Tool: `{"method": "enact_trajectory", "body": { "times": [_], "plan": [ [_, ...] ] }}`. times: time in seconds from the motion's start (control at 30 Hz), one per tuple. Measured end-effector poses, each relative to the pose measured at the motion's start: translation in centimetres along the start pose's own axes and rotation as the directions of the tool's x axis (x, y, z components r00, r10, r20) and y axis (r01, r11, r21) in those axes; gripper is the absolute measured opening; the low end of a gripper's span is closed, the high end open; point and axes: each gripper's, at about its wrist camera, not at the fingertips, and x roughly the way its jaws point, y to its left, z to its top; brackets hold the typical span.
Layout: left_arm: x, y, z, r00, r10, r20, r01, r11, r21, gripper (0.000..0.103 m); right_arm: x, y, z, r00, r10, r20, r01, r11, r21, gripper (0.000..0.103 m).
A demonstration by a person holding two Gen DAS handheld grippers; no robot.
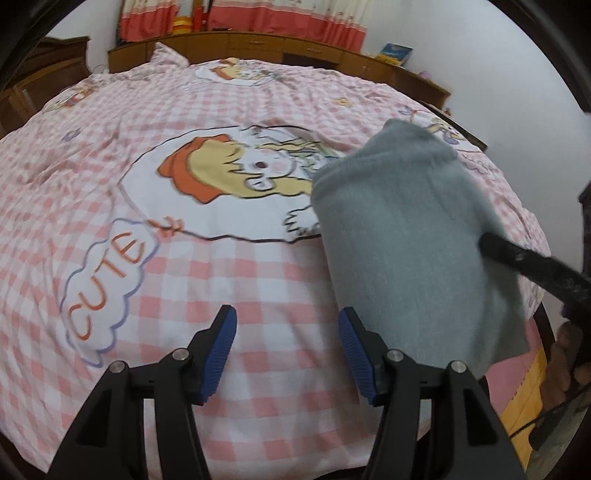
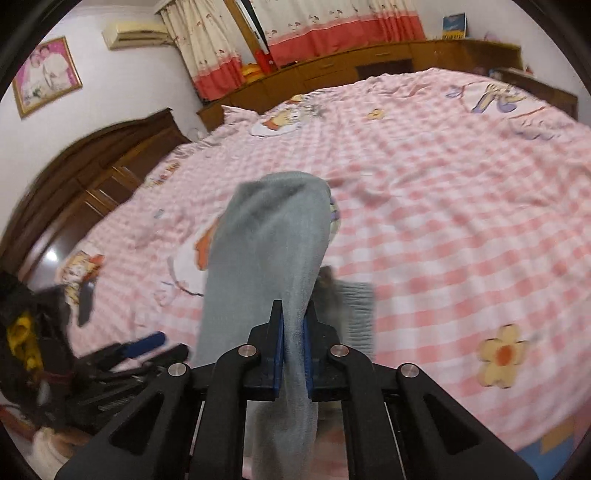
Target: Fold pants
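Observation:
The grey pants (image 1: 406, 236) lie folded into a thick bundle on the right side of the pink checked bed cover (image 1: 240, 280). In the right wrist view my right gripper (image 2: 293, 314) is shut on a fold of the pants (image 2: 269, 236), whose cloth runs up between the blue pads; a ribbed grey edge (image 2: 356, 314) shows just to the right. In the left wrist view the right gripper (image 1: 491, 242) reaches in from the right onto the bundle. My left gripper (image 1: 288, 317) is open above the bare cover, beside the pants' near left edge, with nothing between its fingers.
A wooden cabinet (image 1: 258, 44) runs along the bed's far side under red and cream curtains (image 2: 332, 26). A dark wooden wardrobe (image 2: 92, 173) stands to the left. The bed's near right edge (image 1: 532, 373) drops to the floor. The left gripper (image 2: 147, 343) shows low left.

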Motion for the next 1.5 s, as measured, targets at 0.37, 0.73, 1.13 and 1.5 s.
{"method": "enact_trajectory", "body": {
  "times": [0.37, 0.73, 1.13, 1.5],
  "plan": [
    [3.2, -4.3, -0.2, 1.0, 0.008, -0.008, -0.007, 0.984, 0.176, 0.063, 5.8, -5.8, -1.6, 0.997, 0.007, -0.082, 0.004, 0.99, 0.14, 0.021],
    [0.7, -4.1, -0.3, 1.0, -0.028, -0.006, 0.028, 0.989, 0.148, 0.065, 0.4, -3.9, -1.7, 0.997, 0.057, -0.056, -0.053, 0.996, 0.077, 0.029],
    [2.3, -5.8, -3.2, 0.952, -0.259, -0.164, 0.281, 0.951, 0.126, 0.017, 1.1, -1.8, -6.4, 0.984, -0.07, -0.165, 0.054, 0.993, -0.101, 0.028],
    [0.0, -6.3, -1.8, 0.968, -0.236, -0.083, 0.247, 0.955, 0.165, 0.025, -1.0, -2.6, -6.1, 0.987, -0.077, -0.143, 0.067, 0.995, -0.072, 0.028]
  ]
}}
